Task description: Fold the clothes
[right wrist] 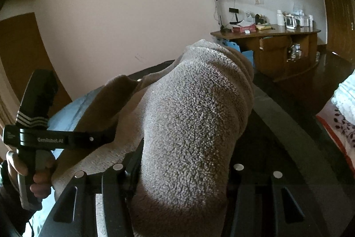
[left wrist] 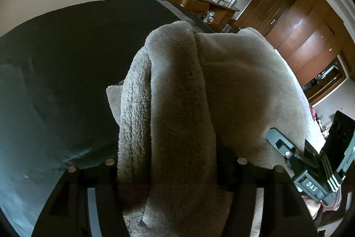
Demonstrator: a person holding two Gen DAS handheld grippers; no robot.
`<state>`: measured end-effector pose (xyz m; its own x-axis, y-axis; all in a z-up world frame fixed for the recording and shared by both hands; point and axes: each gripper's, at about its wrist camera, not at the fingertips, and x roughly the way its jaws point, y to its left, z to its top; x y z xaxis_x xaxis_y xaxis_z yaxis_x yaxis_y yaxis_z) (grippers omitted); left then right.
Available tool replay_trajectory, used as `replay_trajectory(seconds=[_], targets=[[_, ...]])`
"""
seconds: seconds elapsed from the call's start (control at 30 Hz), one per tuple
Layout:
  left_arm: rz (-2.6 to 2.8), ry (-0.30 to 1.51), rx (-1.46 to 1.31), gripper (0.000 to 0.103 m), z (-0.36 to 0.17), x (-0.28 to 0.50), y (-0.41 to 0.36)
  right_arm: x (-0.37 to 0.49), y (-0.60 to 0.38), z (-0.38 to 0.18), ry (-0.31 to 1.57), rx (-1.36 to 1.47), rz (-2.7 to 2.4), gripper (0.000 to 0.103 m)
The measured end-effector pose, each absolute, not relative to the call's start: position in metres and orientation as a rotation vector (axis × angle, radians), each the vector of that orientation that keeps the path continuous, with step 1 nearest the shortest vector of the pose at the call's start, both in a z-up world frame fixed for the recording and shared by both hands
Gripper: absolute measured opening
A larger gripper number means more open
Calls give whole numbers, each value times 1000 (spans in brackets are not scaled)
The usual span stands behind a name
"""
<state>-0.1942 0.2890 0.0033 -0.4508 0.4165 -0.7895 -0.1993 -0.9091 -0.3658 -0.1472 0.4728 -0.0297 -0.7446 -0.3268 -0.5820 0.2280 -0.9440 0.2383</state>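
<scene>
A grey fleecy garment (left wrist: 182, 90) hangs bunched over the dark bed cover (left wrist: 66, 59). My left gripper (left wrist: 168, 170) is shut on a thick fold of it; the fingertips are buried in the fleece. My right gripper (right wrist: 184, 170) is shut on another fold of the same garment (right wrist: 195, 108), which drapes over its jaws. The right gripper also shows at the lower right of the left wrist view (left wrist: 295, 159). The left gripper shows at the left of the right wrist view (right wrist: 57, 139), held by a hand.
A wooden desk (right wrist: 277, 41) with a kettle, flask and boxes stands against the far wall. A wooden wardrobe (left wrist: 299, 32) is on the right. A white and floral quilt (right wrist: 344, 108) lies at the right edge. A light blue sheet (left wrist: 20, 181) lies under the cover.
</scene>
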Motion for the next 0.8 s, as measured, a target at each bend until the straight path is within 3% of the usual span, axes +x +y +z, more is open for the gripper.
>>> replay_trajectory(seconds=[0.1,0.17,0.53,0.8], targets=[[2441,-258,-1369,80,7,-188,291,-159,472,-31,-181,958,-2706,67],[2473,-210,-1351,81,11,-183,291,-161,471,-30,-144,963,-2732,72],[2585,-32,-1264,81,33,-187,316,-157,463,-25,-40,974,-2810,73],[2594,-40,-1253,82,36,-181,309,-151,463,-21,10,973,-2857,73]])
